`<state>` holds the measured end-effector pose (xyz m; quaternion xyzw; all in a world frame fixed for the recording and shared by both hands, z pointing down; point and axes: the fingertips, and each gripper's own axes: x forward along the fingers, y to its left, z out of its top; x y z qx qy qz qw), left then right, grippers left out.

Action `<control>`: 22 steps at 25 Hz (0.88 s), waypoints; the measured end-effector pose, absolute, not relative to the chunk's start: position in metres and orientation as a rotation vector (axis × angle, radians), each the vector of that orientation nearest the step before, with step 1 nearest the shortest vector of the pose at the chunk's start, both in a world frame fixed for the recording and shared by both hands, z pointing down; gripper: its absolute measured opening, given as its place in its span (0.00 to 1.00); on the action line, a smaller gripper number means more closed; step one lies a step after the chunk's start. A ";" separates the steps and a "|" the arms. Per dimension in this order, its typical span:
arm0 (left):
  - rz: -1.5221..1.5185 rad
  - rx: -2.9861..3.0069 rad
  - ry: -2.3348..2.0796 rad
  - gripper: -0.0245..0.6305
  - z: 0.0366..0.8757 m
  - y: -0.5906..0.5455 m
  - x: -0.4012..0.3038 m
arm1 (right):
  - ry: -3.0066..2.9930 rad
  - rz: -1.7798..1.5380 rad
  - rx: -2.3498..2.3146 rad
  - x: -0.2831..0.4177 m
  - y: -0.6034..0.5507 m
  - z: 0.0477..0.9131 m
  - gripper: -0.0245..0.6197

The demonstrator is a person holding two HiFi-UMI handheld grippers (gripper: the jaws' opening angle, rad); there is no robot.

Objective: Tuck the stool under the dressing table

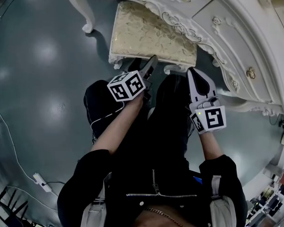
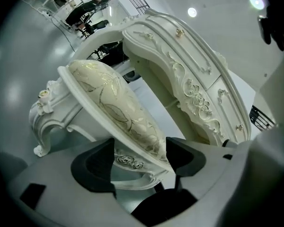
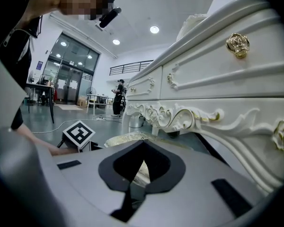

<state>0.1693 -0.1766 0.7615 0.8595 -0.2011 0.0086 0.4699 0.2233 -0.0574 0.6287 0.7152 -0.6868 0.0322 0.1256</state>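
Observation:
The stool has a gold-patterned cushion and white carved legs, and its far half lies under the white dressing table. My left gripper reaches its near edge. In the left gripper view the jaws stand partly apart with the seat rim and carved apron filling the gap, so it is shut on the stool. My right gripper hangs beside the stool's right front corner, under the table's front edge. Its jaws meet with nothing between them. The cushion shows just beyond them.
The dressing table has gold drawer knobs and a curved leg left of the stool. Cables and a power strip lie on the grey floor at the left. The person's legs stand right behind the stool.

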 end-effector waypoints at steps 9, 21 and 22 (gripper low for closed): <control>0.071 2.158 -0.553 0.48 0.769 -0.194 0.174 | -2.017 0.125 2.065 0.224 -0.058 0.645 0.05; 0.069 2.202 -0.513 0.47 0.768 -0.230 0.198 | -2.026 0.143 2.073 0.233 -0.059 0.648 0.05; 0.066 2.206 -0.508 0.47 0.767 -0.234 0.200 | -2.027 0.144 2.074 0.233 -0.059 0.648 0.05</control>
